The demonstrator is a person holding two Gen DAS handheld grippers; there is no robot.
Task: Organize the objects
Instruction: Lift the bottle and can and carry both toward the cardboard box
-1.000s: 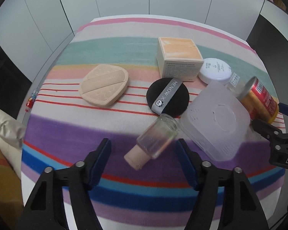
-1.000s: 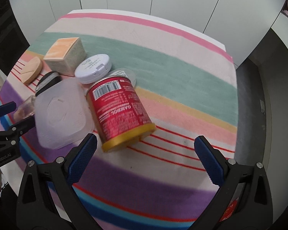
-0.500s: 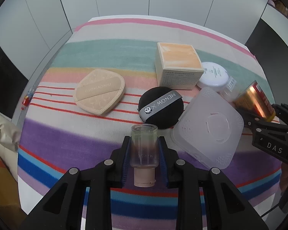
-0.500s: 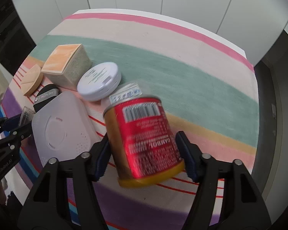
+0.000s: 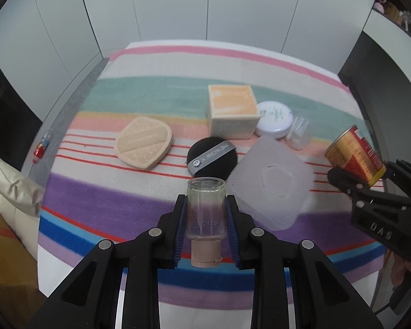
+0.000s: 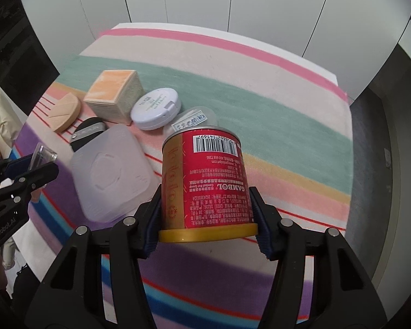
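Note:
My left gripper [image 5: 205,220] is shut on a clear glass bottle with a beige cap [image 5: 205,213] and holds it above the striped cloth. My right gripper [image 6: 207,223] is shut on a red and gold can [image 6: 205,181], lifted off the table; the can also shows at the right of the left wrist view [image 5: 354,155]. On the cloth lie a frosted square plastic lid [image 5: 271,182], a black powder puff [image 5: 212,157], a beige puff [image 5: 143,142], an orange-topped box [image 5: 233,111], a white compact [image 5: 274,119] and a small clear jar [image 5: 298,133].
The striped cloth [image 5: 164,82] covers a table with its near edge just below my grippers. White cabinet doors stand behind. A small red object [image 5: 39,148] lies off the cloth's left edge. The cloth's far half [image 6: 260,82] is bare.
Both grippers closed from open: the left took the glass bottle, the right took the red can. Both objects have since been lifted off the cloth and pulled back.

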